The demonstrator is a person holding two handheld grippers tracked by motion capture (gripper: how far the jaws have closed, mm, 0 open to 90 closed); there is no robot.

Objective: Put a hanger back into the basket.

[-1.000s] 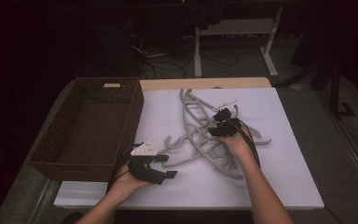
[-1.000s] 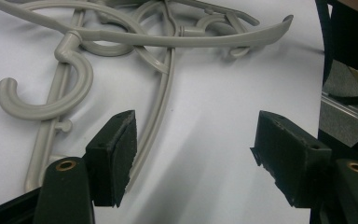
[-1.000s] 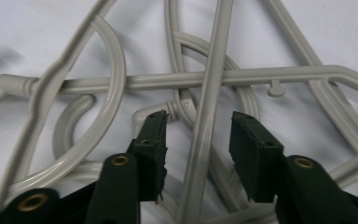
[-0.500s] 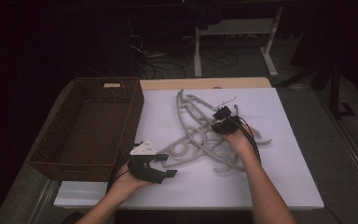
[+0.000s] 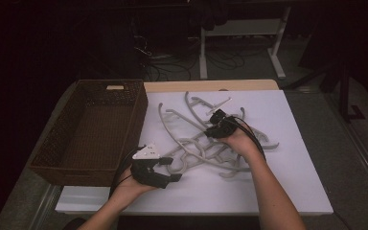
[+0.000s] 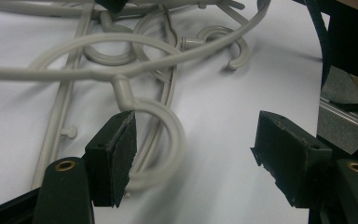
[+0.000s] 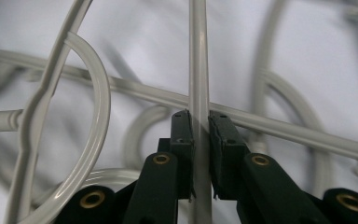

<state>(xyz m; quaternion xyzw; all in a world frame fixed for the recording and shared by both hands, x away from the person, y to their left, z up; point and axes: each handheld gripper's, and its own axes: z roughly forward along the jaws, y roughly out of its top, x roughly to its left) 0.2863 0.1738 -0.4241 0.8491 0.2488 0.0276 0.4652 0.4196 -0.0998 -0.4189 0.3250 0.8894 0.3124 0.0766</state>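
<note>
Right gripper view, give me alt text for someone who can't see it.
The right gripper, its two black jaws just closed, clamps a thin grey hanger bar that runs straight up the frame. Behind it, more grey plastic hangers lie tangled on a white table, slightly blurred.

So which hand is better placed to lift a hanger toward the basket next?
Right. The right gripper has just closed its jaws on a hanger bar. The left gripper stands open by a hook, gripping nothing. The basket lies on the left, though.
</note>
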